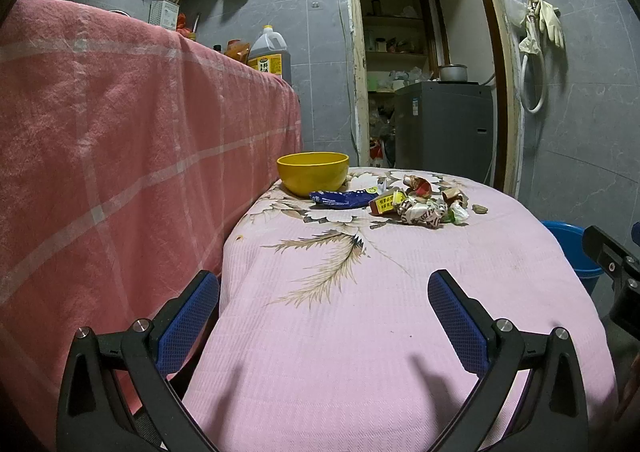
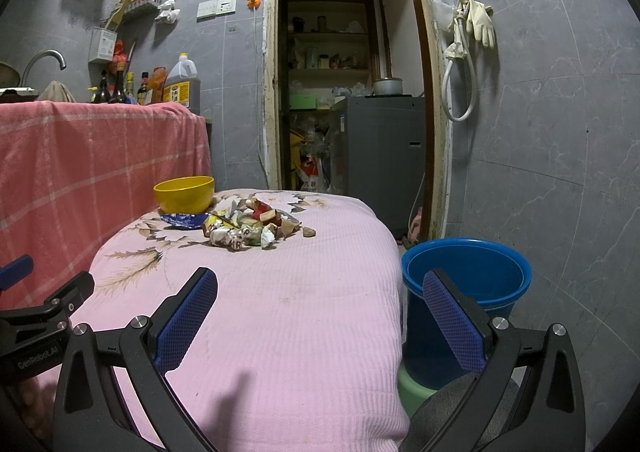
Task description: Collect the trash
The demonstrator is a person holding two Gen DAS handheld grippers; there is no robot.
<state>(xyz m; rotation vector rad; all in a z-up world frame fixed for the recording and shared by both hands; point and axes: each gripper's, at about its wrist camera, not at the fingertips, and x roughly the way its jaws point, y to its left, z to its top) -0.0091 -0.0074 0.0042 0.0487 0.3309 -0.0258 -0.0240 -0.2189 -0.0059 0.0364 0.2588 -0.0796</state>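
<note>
Both claws, left claw [image 1: 324, 316] and right claw [image 2: 320, 312], hovered spread apart and empty over the pink-covered counter [image 2: 280, 332], aimed at the trash pile [image 2: 248, 230] at twelve o'clock, with the blue bucket [image 2: 468, 280] waiting at three o'clock, likely to receive it.

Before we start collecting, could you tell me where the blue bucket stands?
In the right wrist view the blue bucket stands on the floor off the right edge of the pink-covered table, below the doorway.
</note>
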